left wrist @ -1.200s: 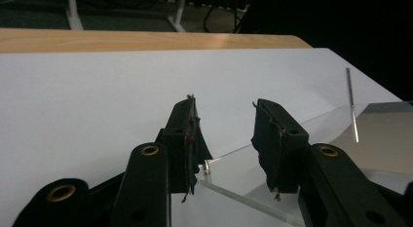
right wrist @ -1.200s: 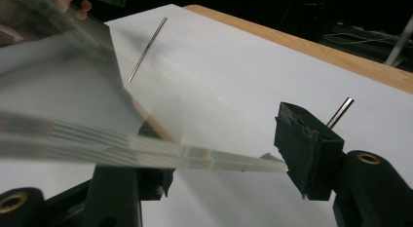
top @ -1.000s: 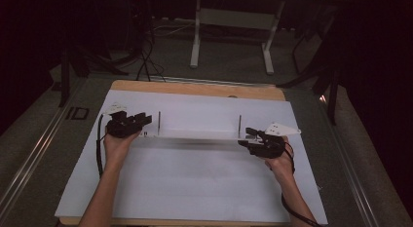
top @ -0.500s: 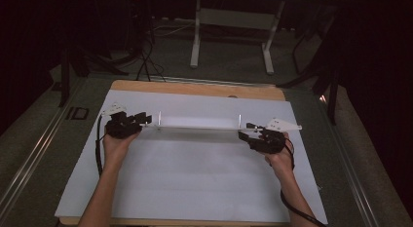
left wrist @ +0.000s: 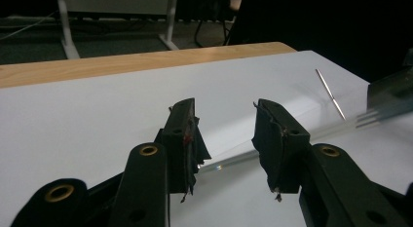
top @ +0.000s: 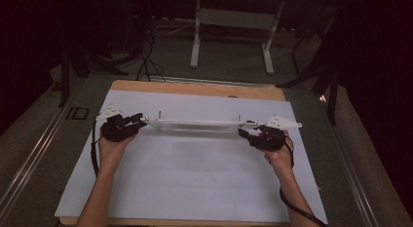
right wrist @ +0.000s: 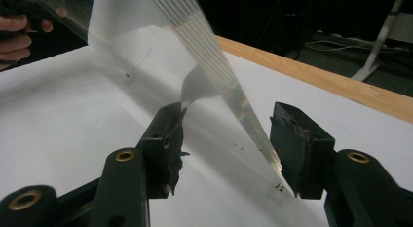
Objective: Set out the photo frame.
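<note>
Keep the clear panel [top: 197, 125] level: both the left gripper [top: 138, 122] and the right gripper [top: 245, 133] clamp its ends between their fingers.

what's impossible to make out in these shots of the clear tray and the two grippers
- Clear tray: high view, too see-through and small to tell what kind of thing it is.
- Left gripper: its own view shows the tray's edge between the open jaws, blurred; contact with the pads is unclear.
- Right gripper: the tray fills the gap, glare hides whether the pads press it.
- Thin pin: its foot is lost in blur.
</note>
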